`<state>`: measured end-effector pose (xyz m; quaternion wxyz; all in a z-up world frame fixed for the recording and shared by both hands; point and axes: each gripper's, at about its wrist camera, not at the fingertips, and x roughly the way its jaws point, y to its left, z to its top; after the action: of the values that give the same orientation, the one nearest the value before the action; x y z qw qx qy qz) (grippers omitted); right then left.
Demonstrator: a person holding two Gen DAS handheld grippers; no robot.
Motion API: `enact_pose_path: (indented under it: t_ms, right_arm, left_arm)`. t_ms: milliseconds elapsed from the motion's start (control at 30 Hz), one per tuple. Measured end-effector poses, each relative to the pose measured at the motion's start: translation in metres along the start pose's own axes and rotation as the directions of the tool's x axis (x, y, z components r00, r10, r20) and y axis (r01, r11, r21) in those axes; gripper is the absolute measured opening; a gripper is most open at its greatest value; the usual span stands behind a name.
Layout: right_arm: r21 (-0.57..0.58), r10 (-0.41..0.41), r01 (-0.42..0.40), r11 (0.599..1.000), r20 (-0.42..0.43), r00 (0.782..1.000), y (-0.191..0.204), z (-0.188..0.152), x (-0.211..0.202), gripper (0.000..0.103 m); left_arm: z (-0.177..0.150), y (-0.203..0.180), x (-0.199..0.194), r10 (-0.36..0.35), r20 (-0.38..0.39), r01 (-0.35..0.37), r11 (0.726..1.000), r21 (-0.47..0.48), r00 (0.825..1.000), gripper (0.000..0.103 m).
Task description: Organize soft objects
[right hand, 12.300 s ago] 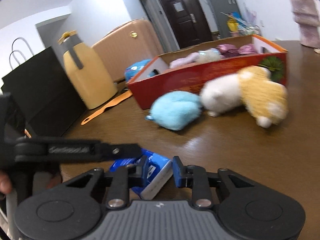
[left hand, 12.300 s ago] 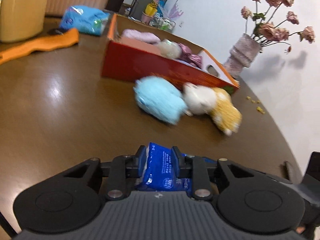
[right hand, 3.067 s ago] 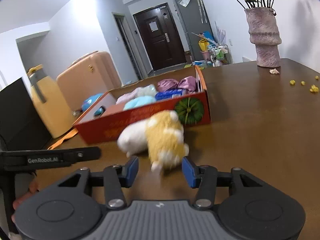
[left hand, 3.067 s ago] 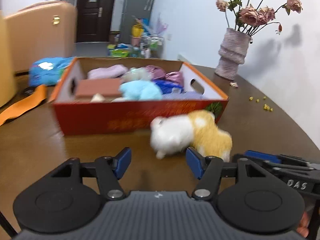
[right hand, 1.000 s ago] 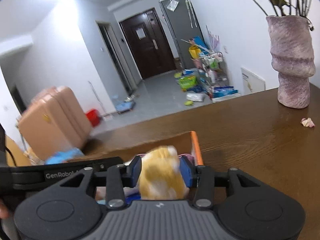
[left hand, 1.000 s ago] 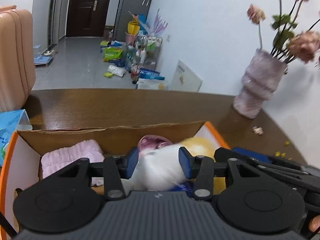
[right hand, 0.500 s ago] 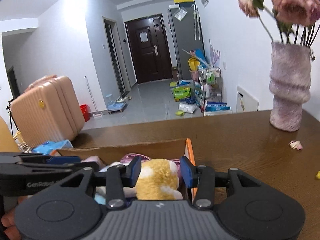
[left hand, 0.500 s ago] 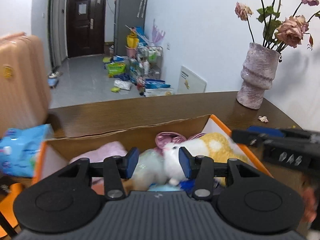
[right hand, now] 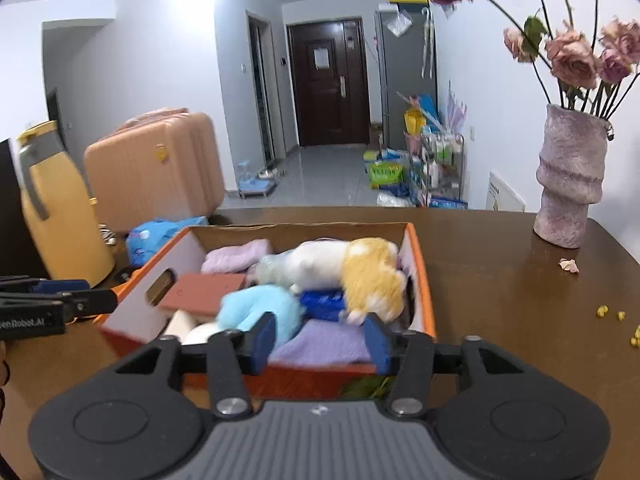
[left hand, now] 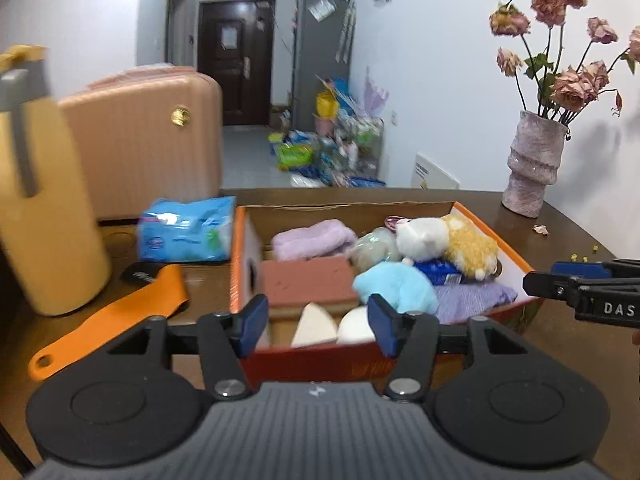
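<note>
Box (left hand: 516,258) on the table (right hand: 500,280) at frame centre, plush dog (left hand: 444,240) inside at its upper right, plush ball (left hand: 394,286) below it, vase (left hand: 530,168) upper right, tissue pack (left hand: 186,228) left of the box, suitcase (left hand: 148,148) behind.

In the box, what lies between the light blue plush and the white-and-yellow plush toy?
A dark blue packet lies between the light blue plush and the white-and-yellow plush toy inside the orange cardboard box; both wrist views show it, the right one more clearly.

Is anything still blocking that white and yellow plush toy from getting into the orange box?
No. The white and yellow plush toy already lies inside the orange box, on the other soft things. Both grippers' jaws have just been opening and hold nothing.
</note>
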<state>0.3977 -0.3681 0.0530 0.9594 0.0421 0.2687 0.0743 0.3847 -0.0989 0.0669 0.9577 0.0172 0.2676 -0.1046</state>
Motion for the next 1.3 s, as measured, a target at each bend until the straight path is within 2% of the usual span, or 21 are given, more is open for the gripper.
enact_pose_path:
  t_ms: [33, 100, 200, 333, 467, 667, 833, 933, 1033, 1167, 1300]
  right_arm:
    - [-0.008, -0.005, 0.005, 1.000, 0.033, 0.999, 0.005, -0.009, -0.008, 0.068]
    - [-0.024, -0.019, 0.022, 0.999, 0.125, 0.992, 0.016, -0.030, -0.025, 0.074]
    - [-0.029, -0.030, 0.037, 0.999, 0.208, 0.978, 0.027, -0.058, -0.041, 0.079]
    - [-0.022, -0.055, 0.063, 0.998, 0.252, 0.966, 0.037, -0.085, -0.056, 0.081]
    - [-0.011, -0.088, 0.095, 0.995, 0.269, 0.959, 0.045, -0.098, -0.069, 0.084]
    - [0.018, -0.089, 0.088, 0.996, 0.260, 0.962, 0.053, -0.114, -0.094, 0.087]
    - [0.048, -0.102, 0.092, 0.995, 0.268, 0.958, 0.064, -0.142, -0.132, 0.087]
    - [0.049, -0.114, 0.105, 0.993, 0.256, 0.960, 0.072, -0.162, -0.155, 0.089]
    - [0.050, -0.094, 0.085, 0.995, 0.241, 0.966, 0.081, -0.186, -0.179, 0.093]
    - [0.023, -0.104, 0.101, 0.995, 0.217, 0.971, 0.098, -0.208, -0.210, 0.093]
    - [0.030, -0.112, 0.109, 0.994, 0.171, 0.979, 0.115, -0.231, -0.238, 0.093]
  left_arm:
    - [-0.009, 0.000, -0.010, 0.008, 0.037, -0.008, 1.000, 0.010, 0.999, 0.078]
    - [-0.028, 0.000, -0.031, 0.013, 0.122, -0.014, 1.000, 0.012, 0.992, 0.095]
    - [-0.053, -0.001, -0.052, 0.027, 0.212, -0.031, 0.999, 0.013, 0.977, 0.100]
    - [-0.073, -0.002, -0.066, 0.022, 0.213, -0.027, 0.999, 0.021, 0.977, 0.100]
    - [-0.085, 0.001, -0.078, 0.025, 0.217, -0.029, 1.000, 0.011, 0.976, 0.100]
    - [-0.103, 0.003, -0.109, 0.025, 0.234, -0.023, 1.000, -0.007, 0.972, 0.100]
    - [-0.130, -0.002, -0.145, 0.019, 0.238, -0.017, 1.000, -0.011, 0.971, 0.100]
    - [-0.150, -0.006, -0.167, 0.001, 0.225, 0.002, 1.000, -0.014, 0.974, 0.100]
    - [-0.168, -0.009, -0.190, -0.009, 0.209, 0.016, 0.999, -0.031, 0.978, 0.100]
    - [-0.192, -0.012, -0.219, -0.043, 0.183, 0.049, 0.998, -0.028, 0.982, 0.101]
    - [-0.211, -0.011, -0.241, 0.003, 0.147, 0.002, 1.000, -0.029, 0.989, 0.101]
